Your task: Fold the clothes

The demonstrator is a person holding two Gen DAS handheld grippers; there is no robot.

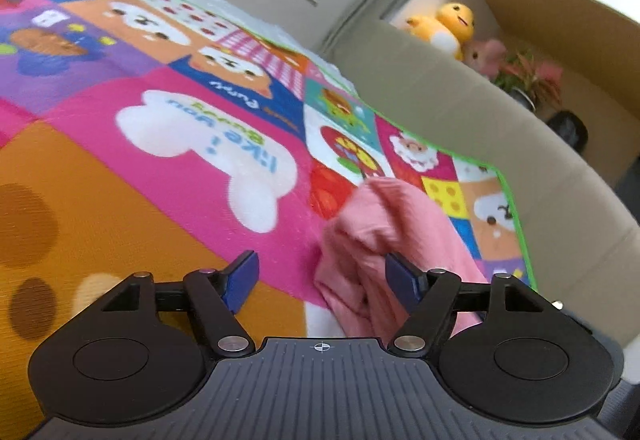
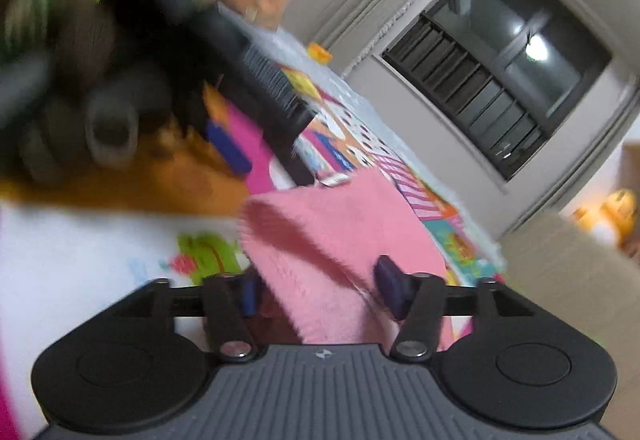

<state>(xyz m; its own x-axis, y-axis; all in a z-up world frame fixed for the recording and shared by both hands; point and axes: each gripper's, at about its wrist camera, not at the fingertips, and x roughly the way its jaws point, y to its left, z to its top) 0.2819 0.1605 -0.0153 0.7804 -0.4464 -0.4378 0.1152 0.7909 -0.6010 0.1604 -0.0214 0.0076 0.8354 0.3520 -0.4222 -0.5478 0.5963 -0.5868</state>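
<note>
A pink garment [image 1: 384, 248] lies bunched on a colourful cartoon play mat [image 1: 160, 144]. My left gripper [image 1: 322, 276] is open above the mat, and the garment's folds lie between its blue fingertips, nearer the right fingertip [image 1: 404, 280]. In the right wrist view the pink garment [image 2: 340, 240] rises as a flat flap between the fingers of my right gripper [image 2: 320, 288], which is open. The left gripper [image 2: 120, 88] shows blurred at the upper left of that view.
A beige sofa back [image 1: 480, 112] borders the mat on the right. A cardboard box [image 1: 552, 8] behind it holds yellow plush toys [image 1: 444, 28] and a plant [image 1: 528, 80]. A dark window [image 2: 500, 88] is on the far wall.
</note>
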